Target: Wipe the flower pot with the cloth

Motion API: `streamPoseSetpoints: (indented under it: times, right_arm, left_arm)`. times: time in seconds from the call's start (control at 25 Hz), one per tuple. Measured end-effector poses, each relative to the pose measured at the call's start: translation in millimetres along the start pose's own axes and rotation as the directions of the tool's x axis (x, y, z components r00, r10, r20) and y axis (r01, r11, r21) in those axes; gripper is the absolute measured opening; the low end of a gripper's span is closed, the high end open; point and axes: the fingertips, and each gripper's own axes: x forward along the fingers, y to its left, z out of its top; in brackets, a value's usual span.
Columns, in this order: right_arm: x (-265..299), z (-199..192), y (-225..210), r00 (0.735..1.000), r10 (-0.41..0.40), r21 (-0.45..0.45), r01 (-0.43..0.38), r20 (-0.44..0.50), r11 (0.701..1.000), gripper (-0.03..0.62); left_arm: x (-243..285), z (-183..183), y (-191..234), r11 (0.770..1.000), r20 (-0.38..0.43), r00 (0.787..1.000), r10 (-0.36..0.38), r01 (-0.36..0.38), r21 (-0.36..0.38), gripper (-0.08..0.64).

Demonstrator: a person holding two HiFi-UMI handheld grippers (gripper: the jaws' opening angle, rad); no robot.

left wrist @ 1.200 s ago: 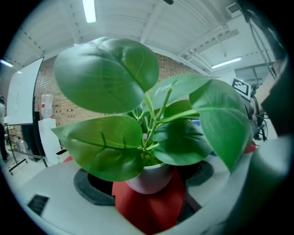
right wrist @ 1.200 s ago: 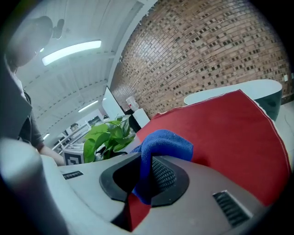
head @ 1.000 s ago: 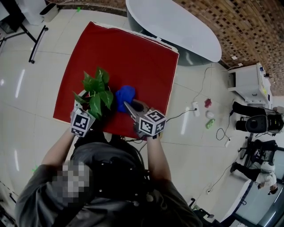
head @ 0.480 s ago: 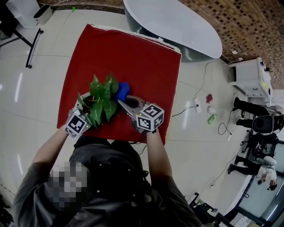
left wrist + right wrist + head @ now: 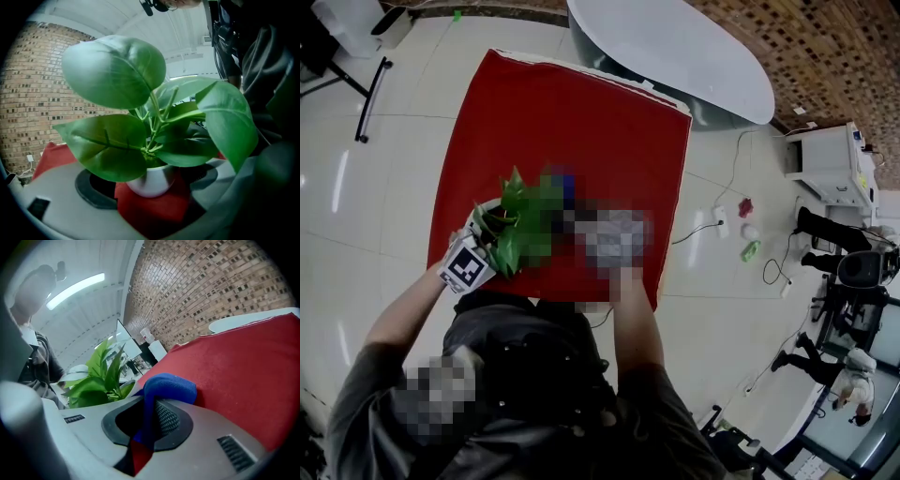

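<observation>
My left gripper [image 5: 149, 196], jaws clasping the seemingly slick, breakable flower pot [image 5: 151, 180] by its wall; right gripper [image 5: 140, 426], jaws pinching the limp blue cloth [image 5: 168, 386].

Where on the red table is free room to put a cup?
The red table's far half, toward the white oval table, is bare. The near edge is crowded: the flower pot in the left tongs, the cloth in the right tongs.
</observation>
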Motion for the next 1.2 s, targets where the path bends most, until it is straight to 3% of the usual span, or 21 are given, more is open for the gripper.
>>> streamPoseSetpoints:
  times: [0.16,0.4,0.64,1.0,1.2]
  right_arm:
    - [6.5,-14.4,-8.2,0.997,-0.055,-0.020,0.053,-0.059,0.998,0.063]
    - [5.7,-20.6,-11.0,0.985,-0.156,-0.113,0.148,-0.068,0.982,0.063]
    - [-13.0,-16.5,-12.0,0.946,-0.322,-0.136,0.316,-0.031,0.939,0.063]
    - [-62.0,-33.5,-8.4,0.882,-0.464,-0.019,0.467,0.083,0.884,0.063]
    - [-109.7,-56.3,3.0,0.859,-0.485,0.087,0.477,0.164,0.874,0.063]
  left_arm:
    - [0.5,-1.3,-0.1,1.000,0.003,1.000,-0.004,0.004,-0.009,0.442]
    - [0.0,1.9,-0.2,1.000,0.016,1.000,0.008,-0.008,-0.012,0.444]
    - [-3.6,4.3,1.2,0.998,0.020,0.998,0.055,-0.054,-0.038,0.457]
    - [-41.3,-16.8,-5.4,0.988,0.015,0.995,0.101,-0.099,-0.120,0.456]
    - [-73.0,-37.2,-56.1,0.970,-0.015,0.989,0.148,-0.148,-0.195,0.462]
